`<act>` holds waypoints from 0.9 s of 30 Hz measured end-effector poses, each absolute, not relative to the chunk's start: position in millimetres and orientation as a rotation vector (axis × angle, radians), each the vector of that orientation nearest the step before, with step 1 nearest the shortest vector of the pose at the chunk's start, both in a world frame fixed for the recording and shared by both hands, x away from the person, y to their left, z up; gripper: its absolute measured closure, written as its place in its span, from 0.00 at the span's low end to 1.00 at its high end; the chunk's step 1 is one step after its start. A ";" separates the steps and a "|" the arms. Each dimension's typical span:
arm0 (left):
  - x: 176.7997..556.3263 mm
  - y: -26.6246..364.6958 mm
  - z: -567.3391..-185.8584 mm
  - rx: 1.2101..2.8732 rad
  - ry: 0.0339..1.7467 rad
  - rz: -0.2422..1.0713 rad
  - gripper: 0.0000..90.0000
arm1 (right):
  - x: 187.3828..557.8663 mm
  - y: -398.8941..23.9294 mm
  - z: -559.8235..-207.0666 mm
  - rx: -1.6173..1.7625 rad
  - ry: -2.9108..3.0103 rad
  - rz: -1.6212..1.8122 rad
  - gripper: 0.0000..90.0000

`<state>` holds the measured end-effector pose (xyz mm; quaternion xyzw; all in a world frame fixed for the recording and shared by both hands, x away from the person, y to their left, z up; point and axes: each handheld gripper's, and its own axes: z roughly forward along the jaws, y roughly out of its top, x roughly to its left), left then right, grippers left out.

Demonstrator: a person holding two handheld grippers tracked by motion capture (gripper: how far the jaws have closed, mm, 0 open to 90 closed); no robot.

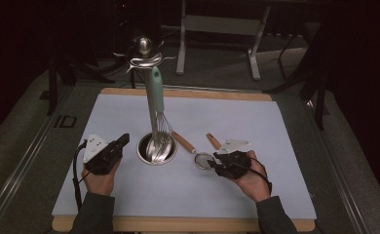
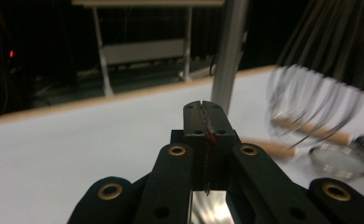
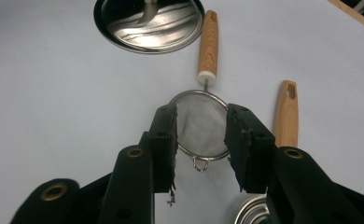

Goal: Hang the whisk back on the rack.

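Note:
A steel utensil stand [image 1: 144,47] rises from a round base [image 1: 142,152], and a teal-handled whisk [image 1: 155,88] hangs from it. Its wires [image 2: 311,100] blur past at the right of the left gripper view. My left gripper [image 1: 124,140] is left of the base, raised off the mat, shut with nothing between its jaws [image 2: 203,109]. A small mesh strainer [image 3: 201,126] with a wooden handle [image 3: 208,44] lies right of the base. My right gripper [image 3: 200,119] hovers open over it, one jaw on each side of its rim. The same strainer [image 1: 202,159] lies at that gripper's [image 1: 211,165] tips.
A second wooden-handled utensil [image 3: 286,114] lies just right of the strainer, its metal end [image 3: 252,210] under my right jaw. A pale mat [image 1: 237,112] covers the wooden board. Metal frame legs [image 1: 256,48] stand beyond the far edge in the dark.

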<state>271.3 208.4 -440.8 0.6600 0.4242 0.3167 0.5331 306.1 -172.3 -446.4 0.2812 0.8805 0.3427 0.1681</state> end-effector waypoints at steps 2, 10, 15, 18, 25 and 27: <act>271.0 205.2 -431.6 1.547 0.989 0.752 1.00 | 305.5 -177.6 -448.1 0.823 2.488 1.004 0.70; 273.3 196.9 -398.9 1.479 0.905 0.760 1.00 | 305.4 -191.7 -443.1 0.886 2.429 1.049 0.70; 275.0 191.6 -377.5 1.436 0.852 0.755 1.00 | 302.9 -193.6 -441.3 0.872 2.432 1.021 0.69; 275.9 189.9 -366.4 1.395 0.834 0.747 1.00 | 299.7 -197.1 -440.3 0.869 2.432 1.001 0.69; 276.7 186.9 -347.5 1.343 0.791 0.746 1.00 | 298.0 -210.1 -442.0 0.905 2.415 0.992 0.68; 276.9 185.1 -341.1 1.318 0.774 0.749 1.00 | 299.0 -212.8 -444.4 0.912 2.419 0.989 0.68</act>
